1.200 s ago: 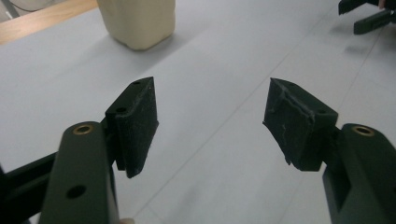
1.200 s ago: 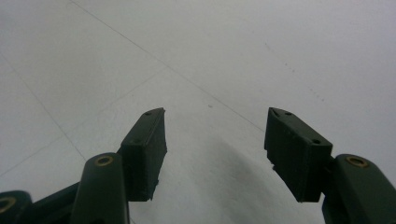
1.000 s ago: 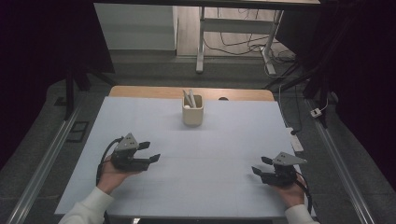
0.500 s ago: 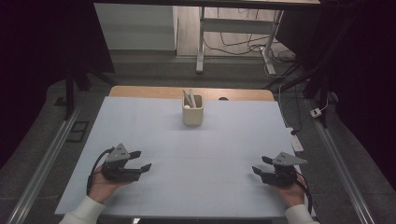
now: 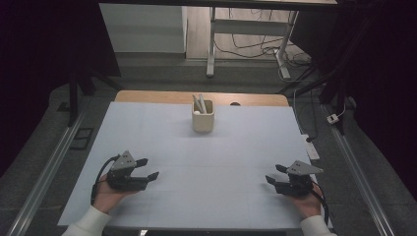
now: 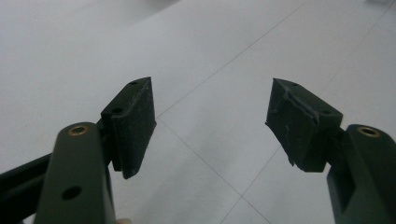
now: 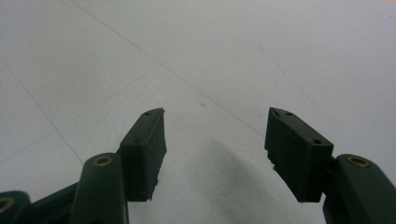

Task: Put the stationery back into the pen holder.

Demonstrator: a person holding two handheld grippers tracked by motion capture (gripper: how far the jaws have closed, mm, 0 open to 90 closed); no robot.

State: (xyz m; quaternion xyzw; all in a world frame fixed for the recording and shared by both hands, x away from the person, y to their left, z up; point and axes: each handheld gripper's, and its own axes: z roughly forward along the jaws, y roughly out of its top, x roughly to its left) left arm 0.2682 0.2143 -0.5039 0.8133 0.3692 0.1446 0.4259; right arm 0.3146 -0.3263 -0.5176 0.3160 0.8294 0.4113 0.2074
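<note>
Two claws, one cup, one bench. Left claw (image 5: 147, 168): released, jaws wide, nothing between the pads (image 6: 135, 123); it rests low on the white bench (image 5: 236, 147) at the near left, hand (image 5: 105, 196) beneath it. Compared with a second ago it has shifted leftward and nearer the bench's front edge, ending farther from the cup. Right claw (image 5: 273, 174): released likewise, pads (image 7: 299, 151) bare, held at the near right, unmoved from its earlier spot. Cream cup (image 5: 202, 117): upright at the far middle of the bench, well apart from both claws, holding a few pale sticks (image 5: 198, 103), possibly pens; too small to tell. Judgement: with both claws drawn back and empty, no grasp is under way; work on the cup looks not yet begun, and either claw needs a long reach forward. Markings: no brand, label or writing legible anywhere; the bench cover bears only thin grid lines.
</note>
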